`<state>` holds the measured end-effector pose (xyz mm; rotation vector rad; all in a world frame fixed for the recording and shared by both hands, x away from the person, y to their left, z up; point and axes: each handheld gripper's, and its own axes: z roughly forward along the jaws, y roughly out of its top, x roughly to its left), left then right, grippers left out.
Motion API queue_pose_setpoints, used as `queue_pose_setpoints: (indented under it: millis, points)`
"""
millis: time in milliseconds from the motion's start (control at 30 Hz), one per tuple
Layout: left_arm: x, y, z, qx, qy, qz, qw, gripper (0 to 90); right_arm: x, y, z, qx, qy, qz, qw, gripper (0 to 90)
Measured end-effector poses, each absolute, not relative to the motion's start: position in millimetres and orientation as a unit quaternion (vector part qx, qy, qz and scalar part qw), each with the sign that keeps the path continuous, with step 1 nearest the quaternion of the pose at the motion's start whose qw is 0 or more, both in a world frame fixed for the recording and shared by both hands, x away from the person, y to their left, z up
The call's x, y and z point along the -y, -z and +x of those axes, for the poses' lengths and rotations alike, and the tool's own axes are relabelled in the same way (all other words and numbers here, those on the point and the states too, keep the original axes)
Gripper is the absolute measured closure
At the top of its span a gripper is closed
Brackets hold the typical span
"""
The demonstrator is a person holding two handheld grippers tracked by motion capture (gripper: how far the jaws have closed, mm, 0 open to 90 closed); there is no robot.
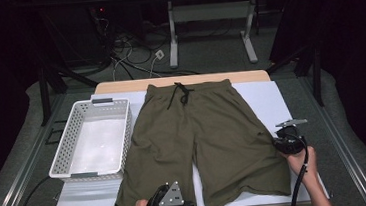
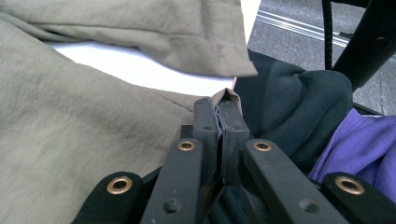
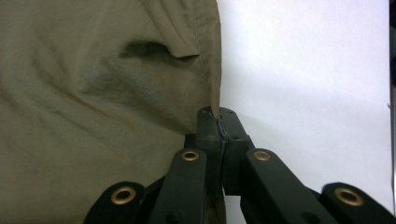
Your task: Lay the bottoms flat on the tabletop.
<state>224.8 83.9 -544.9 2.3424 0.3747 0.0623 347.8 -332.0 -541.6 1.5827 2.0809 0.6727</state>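
Note:
Olive-green shorts (image 1: 204, 136) with a black drawstring lie flat on a white sheet, waistband at the far side. My left gripper (image 1: 172, 204) is at the near edge, at the hem of the left leg. In the left gripper view its jaws are shut on a corner of the shorts' hem (image 2: 227, 96). My right gripper (image 1: 287, 141) sits at the outer side seam of the right leg. The right gripper view has its jaws pressed together on the shorts' edge (image 3: 212, 105), beside a pocket opening (image 3: 159, 50).
A white perforated basket (image 1: 94, 138) stands at the left of the sheet (image 1: 271, 100), touching the shorts' side. Cables trail from both grippers off the near edge. Dark and purple clothing (image 2: 345, 140) lies below the table's front edge. A desk frame and cords stand beyond the table.

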Motion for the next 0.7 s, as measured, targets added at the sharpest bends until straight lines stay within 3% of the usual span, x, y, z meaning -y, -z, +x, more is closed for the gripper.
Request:
queue_pose_setpoints:
  millis: [67,167,267,333,433,500,700]
  points:
    - [-83.8,544.1,226.4,-0.146,-0.035,0.914,0.376,81.0,332.6,544.0,348.1,-0.754,-0.238,0.571,0.221,81.5]
    - [-80.9,544.4,228.3,-0.15,-0.057,0.917,0.364,53.4,333.9,544.5,349.7,-0.749,-0.25,0.574,0.217,62.0]
    - [-78.7,551.5,232.0,-0.147,-0.05,0.921,0.357,44.1,332.9,546.1,354.0,-0.742,-0.261,0.578,0.217,53.3]
    - [-79.9,555.5,234.7,-0.149,-0.045,0.92,0.36,53.2,331.1,547.8,357.9,-0.744,-0.265,0.576,0.213,59.1]
    - [-82.2,555.4,237.3,-0.155,-0.034,0.917,0.366,78.8,329.5,548.3,358.2,-0.749,-0.277,0.566,0.205,79.3]
    - [-81.8,556.2,237.9,-0.161,-0.023,0.914,0.372,86.6,328.3,547.7,357.2,-0.752,-0.266,0.563,0.216,88.7]
    - [-70.8,556.5,231.1,-0.14,-0.007,0.916,0.375,87.8,331.0,545.3,351.7,-0.751,-0.246,0.571,0.222,89.9]
